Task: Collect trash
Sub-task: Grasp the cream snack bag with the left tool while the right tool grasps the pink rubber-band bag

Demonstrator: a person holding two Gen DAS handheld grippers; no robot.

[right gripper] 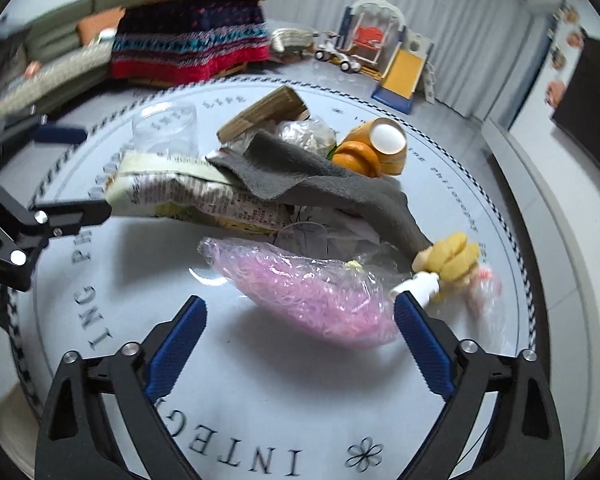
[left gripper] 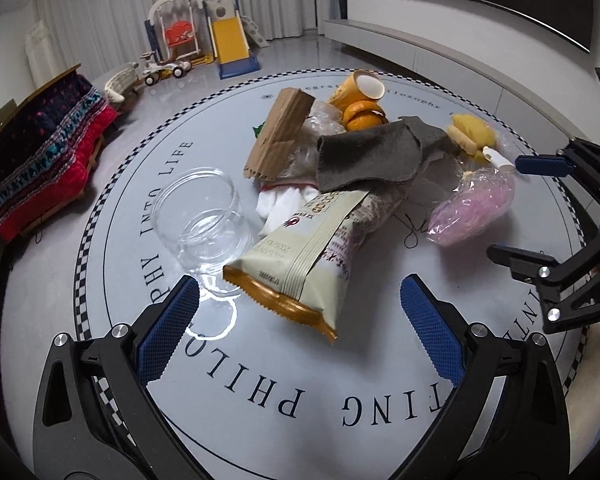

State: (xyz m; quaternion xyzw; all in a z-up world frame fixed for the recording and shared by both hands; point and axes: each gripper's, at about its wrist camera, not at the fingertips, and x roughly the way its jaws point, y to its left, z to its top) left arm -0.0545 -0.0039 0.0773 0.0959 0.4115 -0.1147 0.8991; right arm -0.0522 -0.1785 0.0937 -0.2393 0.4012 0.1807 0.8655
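**Trash heap on the lettered round table, both grippers spread wide**

Much of the pile hides itself. The gray felt cloth [left gripper: 370,152] drapes over the middle, covering the upper end of the cream snack bag [left gripper: 308,248] and whatever lies beneath. Crumpled clear plastic [left gripper: 308,136] behind the cloth is too wrinkled to identify. A white cloth or tissue [left gripper: 276,204] peeks out under the snack bag, mostly buried. The right wrist view is motion-blurred toward its edges.

The snack bag's print is small and partly upside down; only scraps like "GO" can be read, the rest cannot be made out. The round table [left gripper: 340,380] carries large ring lettering: "PHILO", "PHY INTO LIFE" and "TING" in the left view, "INTEG" in the right.

The trash sits clustered at the table's centre: a brown corrugated paper sleeve [left gripper: 280,132], a yellow paper cup [left gripper: 360,88] lying on its side, orange peel [left gripper: 362,116] touching it, a yellow toy-like lump [left gripper: 470,134] inside clear wrap, and a clear bag of pink shredded filler [right gripper: 312,296]. An empty clear glass jar [left gripper: 204,216] lies tipped beside the snack bag.

The left gripper [left gripper: 300,320] is released, fingers wide apart, the snack bag's orange-edged end between them but untouched. The right gripper [right gripper: 300,332] is likewise released, straddling the pink bag, its right finger touching or just short of the bag's end.
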